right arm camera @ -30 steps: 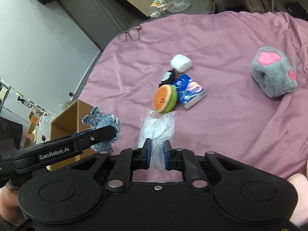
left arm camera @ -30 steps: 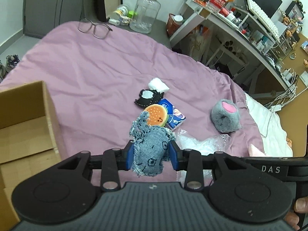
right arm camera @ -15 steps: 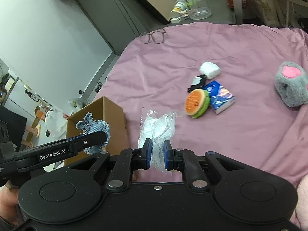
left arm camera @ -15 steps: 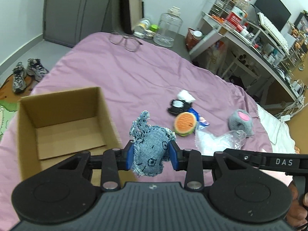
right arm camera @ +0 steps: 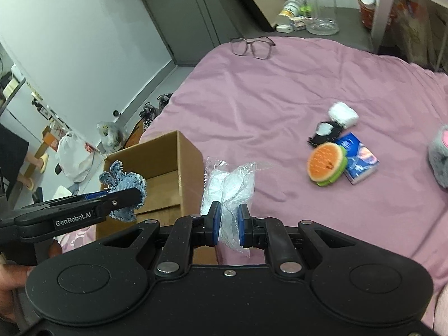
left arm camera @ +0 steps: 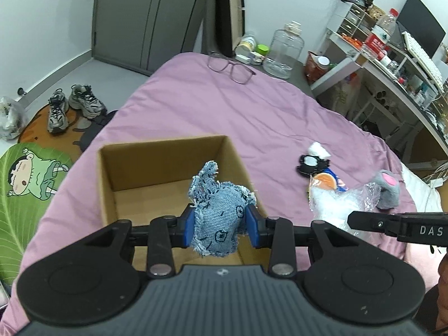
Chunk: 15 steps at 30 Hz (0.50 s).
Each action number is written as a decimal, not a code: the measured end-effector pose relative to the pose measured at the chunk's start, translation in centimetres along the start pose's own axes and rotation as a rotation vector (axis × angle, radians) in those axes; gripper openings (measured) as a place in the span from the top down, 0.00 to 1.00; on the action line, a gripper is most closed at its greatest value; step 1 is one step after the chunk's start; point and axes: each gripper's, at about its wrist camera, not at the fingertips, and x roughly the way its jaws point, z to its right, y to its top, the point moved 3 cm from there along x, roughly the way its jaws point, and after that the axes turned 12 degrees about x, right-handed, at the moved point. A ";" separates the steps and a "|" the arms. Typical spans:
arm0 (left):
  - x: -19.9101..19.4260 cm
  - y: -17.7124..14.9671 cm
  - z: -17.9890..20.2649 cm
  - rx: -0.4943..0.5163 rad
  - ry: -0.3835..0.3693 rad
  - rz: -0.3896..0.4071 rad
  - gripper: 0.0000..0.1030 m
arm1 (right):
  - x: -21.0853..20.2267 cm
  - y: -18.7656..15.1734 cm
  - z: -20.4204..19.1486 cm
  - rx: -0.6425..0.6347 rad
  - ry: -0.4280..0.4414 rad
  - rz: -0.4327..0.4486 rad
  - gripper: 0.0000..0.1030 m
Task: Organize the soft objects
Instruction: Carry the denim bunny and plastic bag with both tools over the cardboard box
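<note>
My left gripper point(left arm camera: 221, 225) is shut on a frayed blue denim toy point(left arm camera: 221, 212) and holds it over the open cardboard box point(left arm camera: 112, 168) on the purple bed. The toy also shows in the right wrist view point(right arm camera: 123, 187), above the box point(right arm camera: 165, 156). My right gripper point(right arm camera: 228, 228) is shut on a clear plastic bag point(right arm camera: 229, 184), just right of the box. A burger toy point(right arm camera: 326, 163), a blue tissue pack point(right arm camera: 361, 161), a black-and-white soft piece point(right arm camera: 324, 131), a white pouch point(right arm camera: 343, 113) and a grey paw plush point(right arm camera: 439, 159) lie on the bed.
Glasses point(right arm camera: 253, 46) lie at the bed's far edge, with a large glass jar point(right arm camera: 317, 8) behind them on the floor. Shoes point(left arm camera: 72, 107) and a cartoon mat point(left arm camera: 30, 179) are on the floor at left. A cluttered desk point(left arm camera: 392, 64) stands at right.
Both grippers have swung left with their loads. The denim toy has gone from above the burger toy to above the open box, and the bag has come beside the box.
</note>
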 end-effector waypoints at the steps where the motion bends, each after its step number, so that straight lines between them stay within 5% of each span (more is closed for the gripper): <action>1: 0.0 0.0 -0.3 -0.001 0.003 0.000 0.64 | 0.3 0.1 -0.5 -0.011 0.000 -0.002 0.87; 15: 0.8 -0.3 -4.5 -0.021 0.063 0.003 0.64 | 2.7 0.9 -6.7 -0.157 0.006 -0.009 0.87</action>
